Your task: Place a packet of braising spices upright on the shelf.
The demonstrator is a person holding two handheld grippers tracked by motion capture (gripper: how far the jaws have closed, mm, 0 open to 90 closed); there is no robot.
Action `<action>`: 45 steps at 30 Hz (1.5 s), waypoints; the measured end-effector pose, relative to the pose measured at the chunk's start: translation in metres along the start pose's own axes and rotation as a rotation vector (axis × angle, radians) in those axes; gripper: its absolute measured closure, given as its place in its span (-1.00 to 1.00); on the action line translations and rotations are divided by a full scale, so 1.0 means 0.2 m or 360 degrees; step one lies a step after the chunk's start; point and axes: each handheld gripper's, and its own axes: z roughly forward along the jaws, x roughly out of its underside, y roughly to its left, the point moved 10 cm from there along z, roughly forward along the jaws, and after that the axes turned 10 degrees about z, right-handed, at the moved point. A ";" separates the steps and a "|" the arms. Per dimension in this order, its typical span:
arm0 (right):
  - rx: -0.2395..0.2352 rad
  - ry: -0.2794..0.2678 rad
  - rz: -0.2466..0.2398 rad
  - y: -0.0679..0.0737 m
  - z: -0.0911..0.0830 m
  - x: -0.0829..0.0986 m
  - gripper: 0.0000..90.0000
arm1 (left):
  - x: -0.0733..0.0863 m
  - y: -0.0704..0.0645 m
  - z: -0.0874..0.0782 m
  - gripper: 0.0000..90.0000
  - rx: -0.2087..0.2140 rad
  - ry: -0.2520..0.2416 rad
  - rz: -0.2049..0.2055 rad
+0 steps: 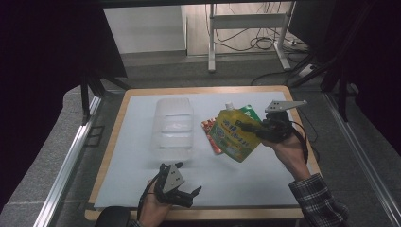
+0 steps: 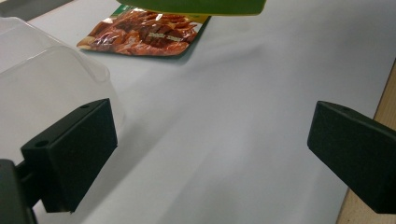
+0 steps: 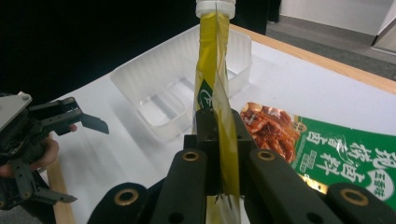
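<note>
A yellow spouted pouch (image 1: 231, 138) with a white cap hangs above the white mat, and my right gripper (image 1: 243, 126) is shut on its edge. In the right gripper view the pouch (image 3: 211, 84) stands edge-on, clamped between the jaws (image 3: 217, 140). Under it a green and red snack packet (image 1: 209, 131) (image 3: 322, 149) lies flat on the mat. A clear plastic container (image 1: 173, 124) (image 3: 180, 88) stands left of the pouch. My left gripper (image 1: 183, 191) (image 2: 212, 154) is open near the front edge, nothing between its jaws, with the container (image 2: 44, 77) just beside its left pad.
The white mat (image 1: 236, 179) covers a wooden table (image 1: 111, 142) whose rim shows all round. Metal rails run along both sides of the table. A desk frame and cables stand on the floor behind it.
</note>
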 end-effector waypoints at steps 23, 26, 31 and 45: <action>-0.0031 -0.0006 -0.0110 0.01 0.20 -0.24 0.94 | 0.01 -0.01 -0.03 -0.97 0.0053 -0.0026 -0.0072; -0.0037 -0.0007 -0.0119 0.01 0.24 -0.27 0.94 | 0.01 -0.01 -0.03 -0.97 0.0058 -0.0031 -0.0072; -0.0054 -0.0012 -0.0131 0.01 0.29 -0.32 0.94 | 0.01 -0.02 -0.04 -0.97 0.0061 -0.0030 -0.0072; -0.0076 -0.0023 -0.0194 0.01 0.43 -0.45 0.94 | 0.01 -0.03 -0.03 -0.99 0.0073 -0.0016 -0.0056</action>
